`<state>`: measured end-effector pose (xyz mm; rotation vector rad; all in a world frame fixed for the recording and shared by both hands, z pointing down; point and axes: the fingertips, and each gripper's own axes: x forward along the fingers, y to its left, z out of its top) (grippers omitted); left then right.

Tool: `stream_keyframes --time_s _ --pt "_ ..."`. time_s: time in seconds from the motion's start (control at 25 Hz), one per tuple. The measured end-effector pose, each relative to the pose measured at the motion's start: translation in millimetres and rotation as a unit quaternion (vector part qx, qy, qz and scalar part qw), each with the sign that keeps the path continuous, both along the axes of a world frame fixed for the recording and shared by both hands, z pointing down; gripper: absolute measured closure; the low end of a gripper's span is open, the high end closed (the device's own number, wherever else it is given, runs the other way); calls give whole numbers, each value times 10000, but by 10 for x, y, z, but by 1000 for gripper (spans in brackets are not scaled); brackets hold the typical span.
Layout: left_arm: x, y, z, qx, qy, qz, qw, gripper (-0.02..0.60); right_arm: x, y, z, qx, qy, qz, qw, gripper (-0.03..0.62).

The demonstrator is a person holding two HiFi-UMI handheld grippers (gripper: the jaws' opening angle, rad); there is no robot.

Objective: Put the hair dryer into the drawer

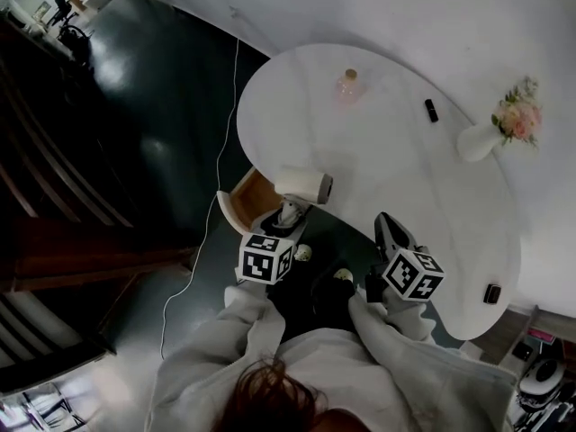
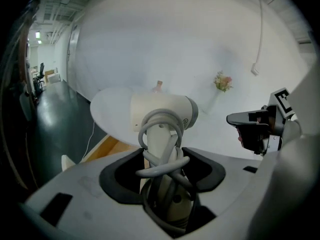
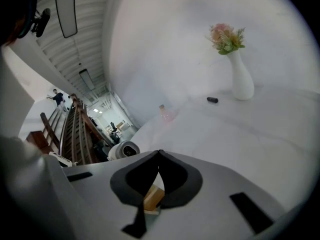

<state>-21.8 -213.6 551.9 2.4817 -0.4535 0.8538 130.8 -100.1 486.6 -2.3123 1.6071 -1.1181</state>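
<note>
A white hair dryer [image 1: 304,185] with its grey cord wound round the handle hangs beside the table's near edge. My left gripper [image 1: 288,212] is shut on the handle; in the left gripper view the handle and cord fill the space between the jaws [image 2: 162,169], with the dryer's barrel [image 2: 162,111] lying crosswise above. Just left of the dryer is the open drawer [image 1: 245,201], its wooden inside showing under the table edge. My right gripper [image 1: 385,225] hovers to the right over the table edge, its jaws [image 3: 159,154] closed tip to tip on nothing.
The white round table [image 1: 387,160] carries a pink bottle [image 1: 348,85], a small black object [image 1: 431,110], a white vase of flowers [image 1: 504,124] and another black item [image 1: 491,293]. A white cable [image 1: 216,178] runs down the dark floor left of the drawer.
</note>
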Motion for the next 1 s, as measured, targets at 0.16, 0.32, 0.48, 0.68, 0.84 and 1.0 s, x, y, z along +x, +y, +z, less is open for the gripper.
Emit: stream_keyframes --time_s 0.16,0.32,0.48,0.68,0.84,1.0 --pt "-345 -101 54 -57 -53 -439 9990 344 -206 -225 36 -37 -38 -385 9992 545" --pt "-661 -166 120 -99 -123 -693 9975 344 -386 -438 54 -41 -36 -652 9979 545" --pt "-927 -184 224 -348 -142 -946 9948 344 -582 -621 97 -63 -67 -895 9959 545" --pt "-1153 -159 410 -692 -387 -1236 9892 344 -827 -757 176 -130 -173 -1286 9915 545" --pt "-1189 -70 561 -1015 -503 -1392 9838 344 -849 -787 221 -179 -271 -1394 9897 545" --pt "-1159 -50 711 -1246 -654 -1395 9802 344 -838 -811 235 -193 -325 -1419 9892 545"
